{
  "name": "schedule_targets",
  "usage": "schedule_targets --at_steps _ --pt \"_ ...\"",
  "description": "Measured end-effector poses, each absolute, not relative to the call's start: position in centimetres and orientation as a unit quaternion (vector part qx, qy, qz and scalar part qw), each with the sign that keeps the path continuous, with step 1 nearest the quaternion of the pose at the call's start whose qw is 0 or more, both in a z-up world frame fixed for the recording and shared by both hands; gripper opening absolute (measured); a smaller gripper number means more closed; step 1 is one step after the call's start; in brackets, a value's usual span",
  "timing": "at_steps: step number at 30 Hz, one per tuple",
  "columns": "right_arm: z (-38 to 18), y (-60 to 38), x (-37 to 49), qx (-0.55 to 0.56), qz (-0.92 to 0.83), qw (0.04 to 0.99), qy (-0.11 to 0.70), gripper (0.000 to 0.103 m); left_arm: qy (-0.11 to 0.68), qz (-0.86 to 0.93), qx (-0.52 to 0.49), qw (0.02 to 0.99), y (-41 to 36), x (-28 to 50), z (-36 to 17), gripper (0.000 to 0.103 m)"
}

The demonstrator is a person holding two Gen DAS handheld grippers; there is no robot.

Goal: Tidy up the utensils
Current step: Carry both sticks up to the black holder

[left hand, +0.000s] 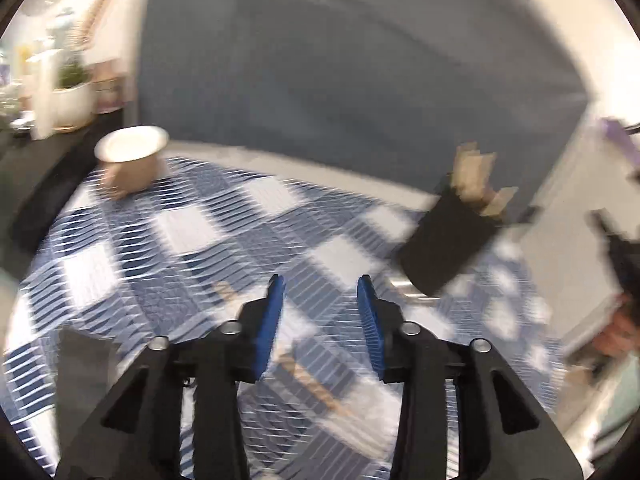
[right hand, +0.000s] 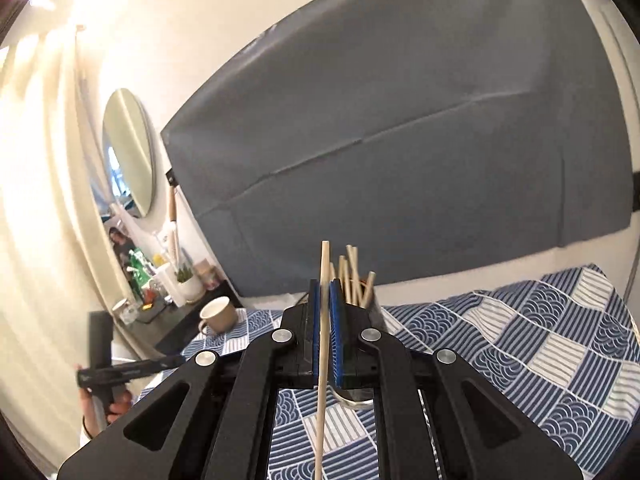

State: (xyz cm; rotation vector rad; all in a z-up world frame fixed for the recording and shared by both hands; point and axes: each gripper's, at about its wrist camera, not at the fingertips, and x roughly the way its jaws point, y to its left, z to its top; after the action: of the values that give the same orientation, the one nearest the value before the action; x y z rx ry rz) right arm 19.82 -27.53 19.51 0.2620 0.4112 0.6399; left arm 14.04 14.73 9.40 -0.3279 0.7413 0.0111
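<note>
My right gripper [right hand: 325,282] is shut on a wooden chopstick [right hand: 323,340], held upright above the cloth. Just behind it stands a dark holder [right hand: 376,308] with several chopsticks [right hand: 352,276] sticking out. In the blurred left wrist view the same black holder [left hand: 448,240] with wooden sticks [left hand: 476,184] stands to the right. My left gripper [left hand: 320,284] is open and empty above the blue patterned cloth [left hand: 192,248]. A wooden utensil [left hand: 316,384] lies on the cloth under its fingers. A metal utensil [left hand: 412,292] lies by the holder's base.
A beige mug [left hand: 132,160] stands at the far left of the cloth, also in the right wrist view [right hand: 218,314]. A grey sheet [right hand: 400,140] covers the wall behind. A dark side shelf [right hand: 176,320] with a plant pot and bottles sits left.
</note>
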Motion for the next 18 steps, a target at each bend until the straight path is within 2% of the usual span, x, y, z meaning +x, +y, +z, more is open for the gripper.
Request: schedule_targets --at_steps 8,13,16,18 --pt "20.0 -25.2 20.9 0.128 0.327 0.915 0.196 0.005 0.469 0.063 -0.158 0.867 14.5 18.6 3.0 0.042" --pt "20.4 -23.6 21.9 0.112 0.33 0.918 0.191 0.005 0.508 0.086 -0.159 0.842 14.3 20.0 0.1 0.042" --pt "20.6 -22.6 22.8 0.116 0.339 0.915 0.185 0.005 0.525 0.121 -0.128 0.833 13.5 20.9 -0.7 0.036" --pt "20.7 -22.1 23.3 0.121 0.347 0.912 0.181 0.005 0.53 0.137 -0.075 0.833 12.2 21.3 -0.7 0.025"
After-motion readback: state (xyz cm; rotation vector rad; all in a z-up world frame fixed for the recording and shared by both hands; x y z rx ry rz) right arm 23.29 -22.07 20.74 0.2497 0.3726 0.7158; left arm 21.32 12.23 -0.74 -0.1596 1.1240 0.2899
